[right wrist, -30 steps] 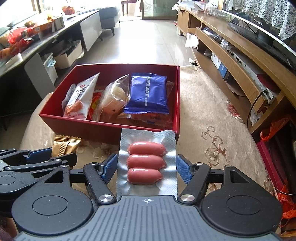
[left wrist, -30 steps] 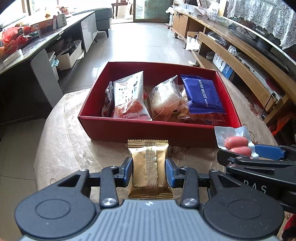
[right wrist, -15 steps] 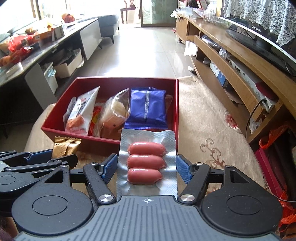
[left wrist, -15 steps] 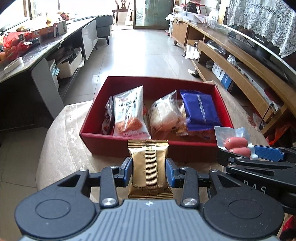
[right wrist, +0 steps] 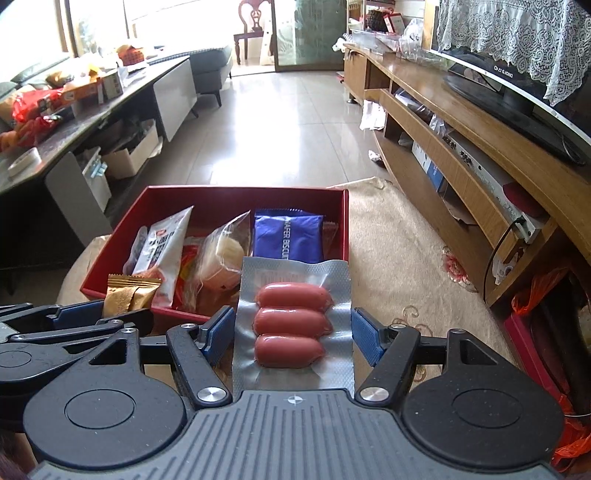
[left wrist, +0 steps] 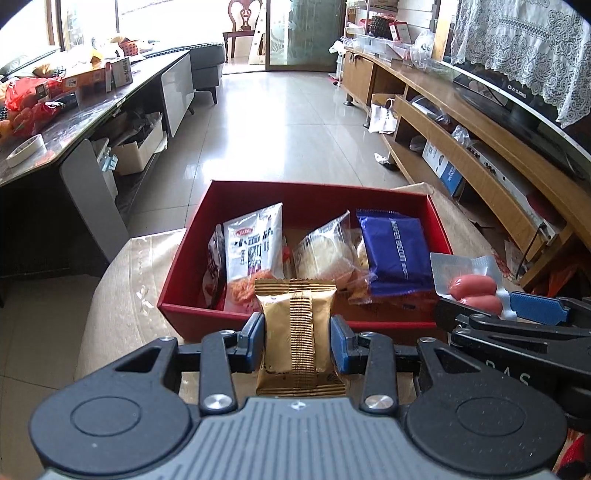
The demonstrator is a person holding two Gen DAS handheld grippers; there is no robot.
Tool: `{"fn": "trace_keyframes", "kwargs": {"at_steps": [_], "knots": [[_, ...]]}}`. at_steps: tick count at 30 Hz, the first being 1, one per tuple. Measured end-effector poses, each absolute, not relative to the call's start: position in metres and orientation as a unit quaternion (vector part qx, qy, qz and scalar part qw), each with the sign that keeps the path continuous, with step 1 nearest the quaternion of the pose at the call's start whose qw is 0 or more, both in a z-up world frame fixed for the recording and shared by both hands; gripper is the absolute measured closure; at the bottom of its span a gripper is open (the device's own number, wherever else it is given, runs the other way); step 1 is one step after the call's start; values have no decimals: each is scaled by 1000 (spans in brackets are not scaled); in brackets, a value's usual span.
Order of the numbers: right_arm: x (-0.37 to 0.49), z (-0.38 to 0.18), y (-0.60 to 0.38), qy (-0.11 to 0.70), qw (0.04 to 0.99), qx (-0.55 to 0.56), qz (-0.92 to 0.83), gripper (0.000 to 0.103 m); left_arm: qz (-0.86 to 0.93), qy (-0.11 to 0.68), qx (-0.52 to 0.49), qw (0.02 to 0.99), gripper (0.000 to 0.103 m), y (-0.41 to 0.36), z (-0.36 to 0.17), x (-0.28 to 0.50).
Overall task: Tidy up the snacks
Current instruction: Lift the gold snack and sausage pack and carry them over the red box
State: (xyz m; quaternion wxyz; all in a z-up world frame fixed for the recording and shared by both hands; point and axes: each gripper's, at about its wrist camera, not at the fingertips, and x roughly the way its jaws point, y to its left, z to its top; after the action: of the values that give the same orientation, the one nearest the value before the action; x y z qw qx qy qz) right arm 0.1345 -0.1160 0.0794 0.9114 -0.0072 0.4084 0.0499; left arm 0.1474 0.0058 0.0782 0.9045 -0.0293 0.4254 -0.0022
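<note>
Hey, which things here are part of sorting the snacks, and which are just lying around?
Part of the job:
- gold packet in the left tongs
- sausage pack in the right tongs
- red box
- blue biscuit pack and white bag inside it

Lying about:
- TV
- chair
- tape roll

Red box (left wrist: 295, 325); gold pkt (left wrist: 295, 332), ribbed seam; blue biscuit pkt (left wrist: 395, 254); pink sausages (right wrist: 291, 325), silver pack.
</note>
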Motion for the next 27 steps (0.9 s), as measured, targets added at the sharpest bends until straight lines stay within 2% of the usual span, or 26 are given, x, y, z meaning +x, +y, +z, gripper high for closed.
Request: {"fn": "trace_keyframes", "kwargs": {"at_steps": [27], "knots": [[188,83,-114,399,916,-11,45,28,11,417,-25,908,69,5,80,207]]}}
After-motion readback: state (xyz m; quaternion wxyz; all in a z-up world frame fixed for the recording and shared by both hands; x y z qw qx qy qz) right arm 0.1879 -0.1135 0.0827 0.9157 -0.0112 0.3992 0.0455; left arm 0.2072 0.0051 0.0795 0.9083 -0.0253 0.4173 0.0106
